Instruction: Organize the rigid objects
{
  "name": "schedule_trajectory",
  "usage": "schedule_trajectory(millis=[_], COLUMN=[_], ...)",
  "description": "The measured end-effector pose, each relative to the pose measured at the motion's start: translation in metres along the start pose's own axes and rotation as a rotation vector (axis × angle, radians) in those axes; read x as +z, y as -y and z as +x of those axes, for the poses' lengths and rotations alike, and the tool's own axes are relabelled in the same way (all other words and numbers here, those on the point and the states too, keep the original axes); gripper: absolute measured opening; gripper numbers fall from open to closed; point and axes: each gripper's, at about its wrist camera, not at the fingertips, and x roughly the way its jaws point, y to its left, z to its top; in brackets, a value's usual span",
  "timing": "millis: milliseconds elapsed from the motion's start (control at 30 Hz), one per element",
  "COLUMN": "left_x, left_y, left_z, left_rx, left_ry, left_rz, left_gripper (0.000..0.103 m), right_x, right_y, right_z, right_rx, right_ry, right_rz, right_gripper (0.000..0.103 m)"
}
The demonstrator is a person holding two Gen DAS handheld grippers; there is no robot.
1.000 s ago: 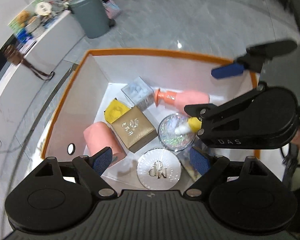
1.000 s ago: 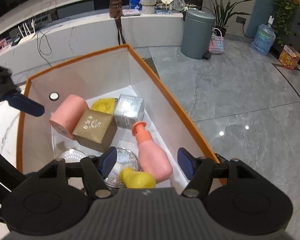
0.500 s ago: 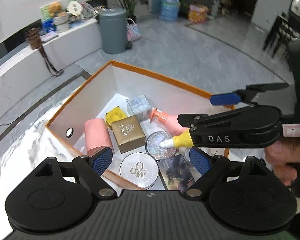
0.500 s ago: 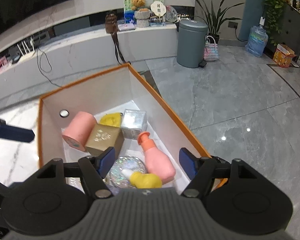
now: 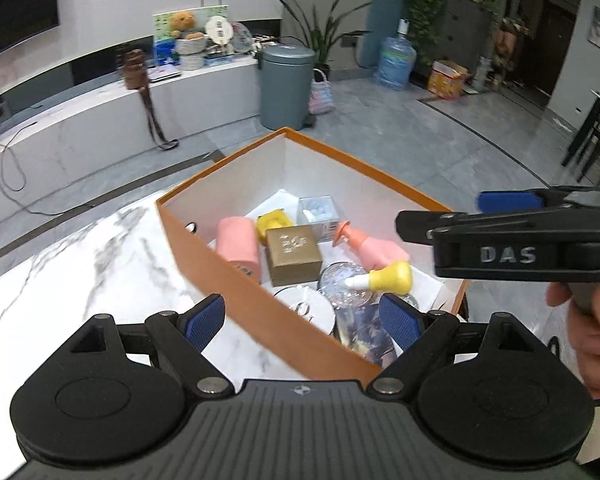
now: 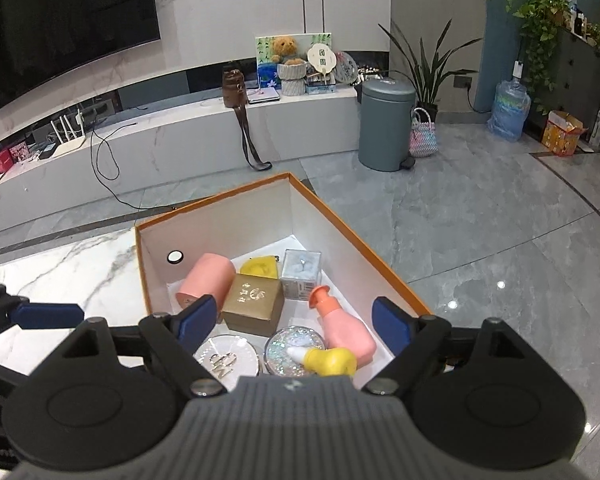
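An orange box (image 5: pixel 236 280) with white walls (image 6: pixel 228 228) stands on the marble table. In it lie a pink cylinder (image 6: pixel 208 280), a gold box (image 6: pixel 252 304), a clear cube (image 6: pixel 302 274), a pink pump bottle (image 6: pixel 342 328) and a small yellow bottle (image 6: pixel 330 362) resting across a glitter disc (image 6: pixel 284 348) beside a silver tin (image 6: pixel 226 358). My right gripper (image 6: pixel 294 320) hovers above the box's near end, its jaws opening with nothing between them. My left gripper (image 5: pixel 302 318) hangs open and holds nothing over the box's near wall.
The marble table (image 5: pixel 100 260) spreads to the left of the box. A hand (image 5: pixel 596 340) holds the right gripper at the right. Beyond the table lie grey floor, a grey bin (image 6: pixel 386 128) and a long white bench (image 6: pixel 180 136).
Both grippers have risen and drawn back from the box, so more of the room shows. The right jaws have spread wider. The left view has rolled upright.
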Motion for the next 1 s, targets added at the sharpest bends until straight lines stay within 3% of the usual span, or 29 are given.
schedule_trajectory(millis=[233, 1000], left_x=[-0.006, -0.025], left_y=[-0.007, 0.016], left_z=[-0.012, -0.027], left_rx=[0.033, 0.055], left_ry=[0.037, 0.043], left_rz=[-0.058, 0.004], left_gripper=[0.102, 0.102], right_x=[-0.013, -0.043], right_y=[-0.006, -0.004], right_z=[-0.021, -0.037], right_rx=[-0.03, -0.129], right_ry=[0.021, 0.039], right_rz=[0.005, -0.01], right_gripper=[0.09, 0.091])
